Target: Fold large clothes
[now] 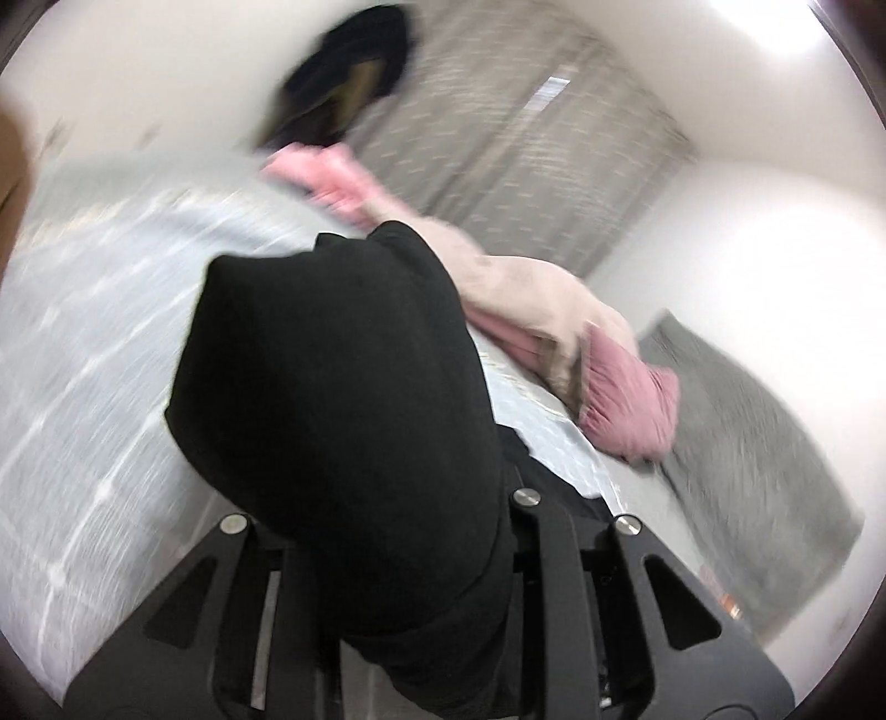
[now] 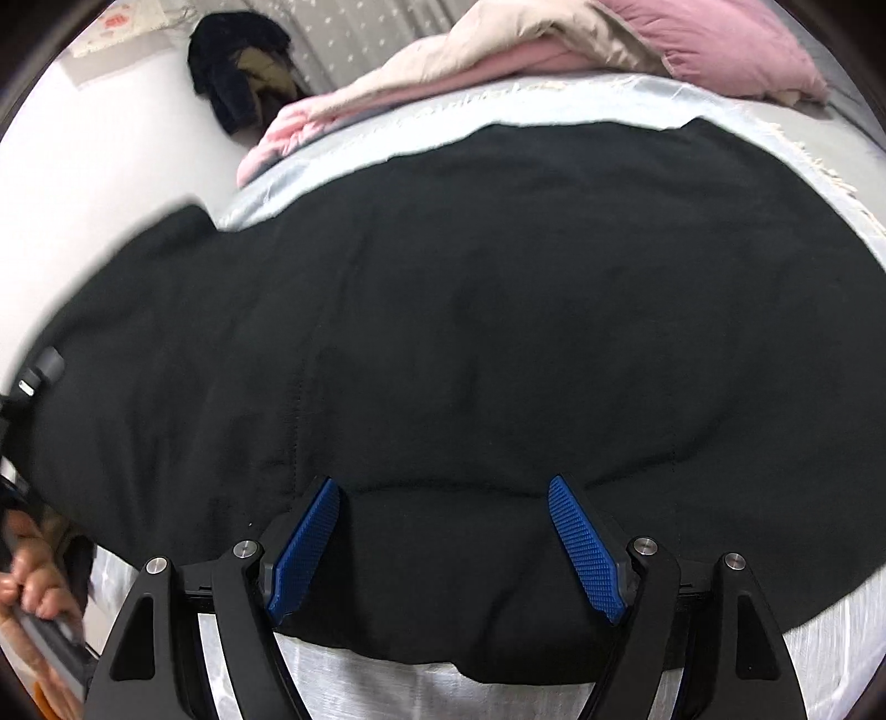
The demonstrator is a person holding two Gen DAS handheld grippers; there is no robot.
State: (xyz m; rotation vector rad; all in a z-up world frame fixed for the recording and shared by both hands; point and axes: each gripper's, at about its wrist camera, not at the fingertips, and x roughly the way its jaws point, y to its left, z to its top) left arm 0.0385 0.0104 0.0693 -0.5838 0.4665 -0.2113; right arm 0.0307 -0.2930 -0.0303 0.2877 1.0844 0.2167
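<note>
A: Garment position?
B: Black garment point(image 2: 470, 332) flat on the bed point(image 2: 609, 99), spreading 12 o'clock from my right gripper point(image 2: 446, 548); jaws wide, hem between them.
A: Left?
B: Left gripper point(image 1: 421, 554): cloth drapes over jaws, can't tell their state.

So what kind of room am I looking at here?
Most likely a bedroom: the black garment lies spread on a bed with a pale blue cover, pink and beige bedding is heaped at the far edge, and patterned curtains hang behind.
</note>
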